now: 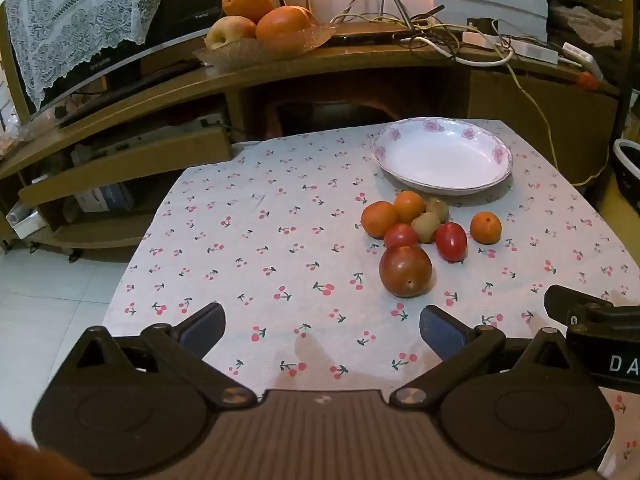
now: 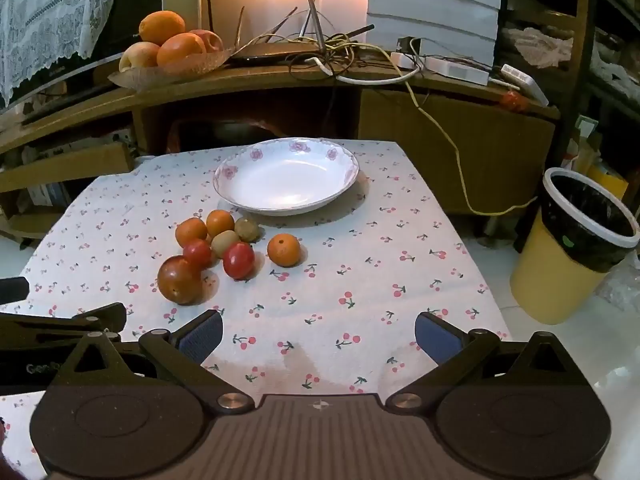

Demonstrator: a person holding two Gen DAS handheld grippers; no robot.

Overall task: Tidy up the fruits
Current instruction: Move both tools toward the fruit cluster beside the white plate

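Observation:
A cluster of fruit lies on the cherry-print tablecloth (image 1: 280, 240): a big reddish-brown fruit (image 1: 405, 271) (image 2: 179, 280), two red ones (image 1: 451, 241) (image 2: 238, 260), three small oranges with one apart (image 1: 485, 227) (image 2: 283, 249), and two kiwis (image 1: 426, 227) (image 2: 225, 243). Behind them stands a white flowered plate (image 1: 442, 156) (image 2: 286, 176), with nothing in it. My left gripper (image 1: 322, 330) hangs open over the cloth, near and left of the fruit. My right gripper (image 2: 319, 336) is open too, near and right of the fruit. Nothing is between either pair of fingers.
A wooden shelf unit (image 1: 360, 64) stands behind the table with a fruit basket (image 1: 264, 46) (image 2: 168, 68), cables and power strips on it. A yellow waste bin (image 2: 576, 248) stands on the floor right of the table. The right gripper's body (image 1: 600, 332) shows at the left view's edge.

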